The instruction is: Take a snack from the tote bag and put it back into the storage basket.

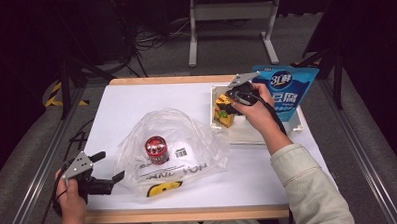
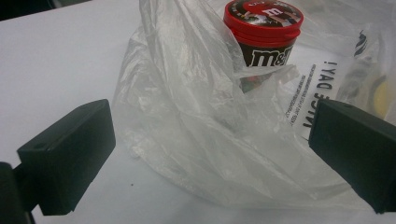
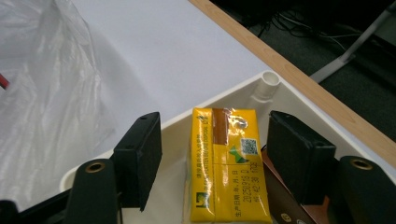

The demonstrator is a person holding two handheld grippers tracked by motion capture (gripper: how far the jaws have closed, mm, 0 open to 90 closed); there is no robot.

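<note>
between the two black jaws of the right hand-held gripper, inside the white tray at the far right of the desk, a yellow drink carton pack is lying with its printed top facing up. in the right gripper view its long axis is running straight away from the camera, in line with the jaws, so the pack is sitting dead ahead. both jaws are standing apart from its sides, one on each flank, gaps showing; the right hand-held gripper is spread and pressing on nothing. a brown pack is lying just beside the yellow one, under the jaw on that side. outward: a blue pouch is standing at the tray's far side. well apart, near the desk's middle, a clear plastic bag is holding a red-lidded candy tub; the left hand-held gripper is hovering at the bag's near left edge, jaws wide, gripping nothing. the right hand is by far the nearer to the yellow pack.
</note>
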